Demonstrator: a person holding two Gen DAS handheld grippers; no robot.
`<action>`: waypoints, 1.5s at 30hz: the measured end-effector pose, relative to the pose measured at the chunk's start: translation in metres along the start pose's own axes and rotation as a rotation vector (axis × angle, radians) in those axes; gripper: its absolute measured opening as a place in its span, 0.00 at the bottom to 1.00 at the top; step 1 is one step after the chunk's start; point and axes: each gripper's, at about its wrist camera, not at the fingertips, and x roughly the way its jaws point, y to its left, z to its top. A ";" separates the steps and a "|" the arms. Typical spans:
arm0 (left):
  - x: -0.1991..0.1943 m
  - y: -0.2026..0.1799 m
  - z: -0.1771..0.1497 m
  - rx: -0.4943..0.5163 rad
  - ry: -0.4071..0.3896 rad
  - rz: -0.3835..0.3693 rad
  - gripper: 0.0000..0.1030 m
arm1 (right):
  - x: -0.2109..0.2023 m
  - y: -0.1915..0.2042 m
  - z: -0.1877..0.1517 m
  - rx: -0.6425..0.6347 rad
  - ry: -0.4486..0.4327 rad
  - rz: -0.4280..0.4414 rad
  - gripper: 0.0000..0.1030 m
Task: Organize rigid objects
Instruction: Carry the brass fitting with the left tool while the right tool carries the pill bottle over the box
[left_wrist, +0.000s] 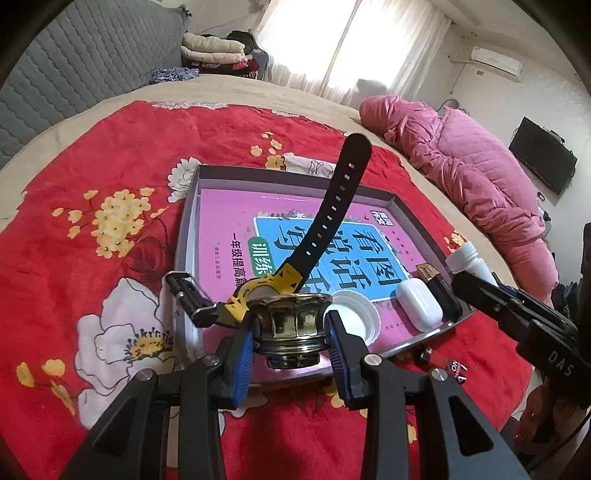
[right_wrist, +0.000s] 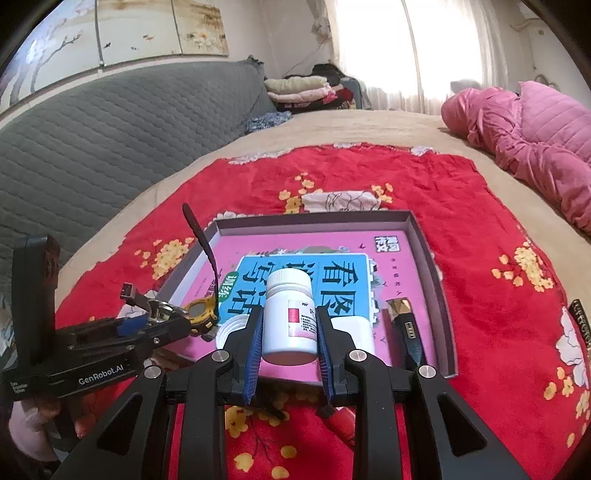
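Gripping watch (left_wrist: 291, 325), left fingers (left_wrist: 248, 343) half-open | right fingers (right_wrist: 255, 332) clamp bottle (right_wrist: 290, 317) | tray (right_wrist: 424, 251) far half bare

A bed (right_wrist: 332, 129) with a beige cover carries everything. Spread over it is a red blanket (left_wrist: 129, 155) printed with yellow and white flowers. On the blanket sits a shallow grey tray (right_wrist: 428, 254). Just off the tray's near corner a small dark object with red and white print (left_wrist: 443, 363), perhaps a battery, lies on the blanket. A pink quilted garment (left_wrist: 472, 173) is heaped on the beige cover to the right. At the far end, beside the window, folded clothes (right_wrist: 306, 92) are stacked.
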 end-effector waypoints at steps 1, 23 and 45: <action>0.002 0.000 0.000 0.004 0.004 0.001 0.36 | 0.003 0.000 0.001 0.000 0.008 0.000 0.27; 0.015 0.001 0.002 0.005 0.117 -0.047 0.36 | 0.061 0.010 -0.008 -0.043 0.185 -0.056 0.27; 0.030 -0.002 0.002 0.069 0.145 0.038 0.36 | 0.087 0.011 -0.007 -0.052 0.298 -0.083 0.27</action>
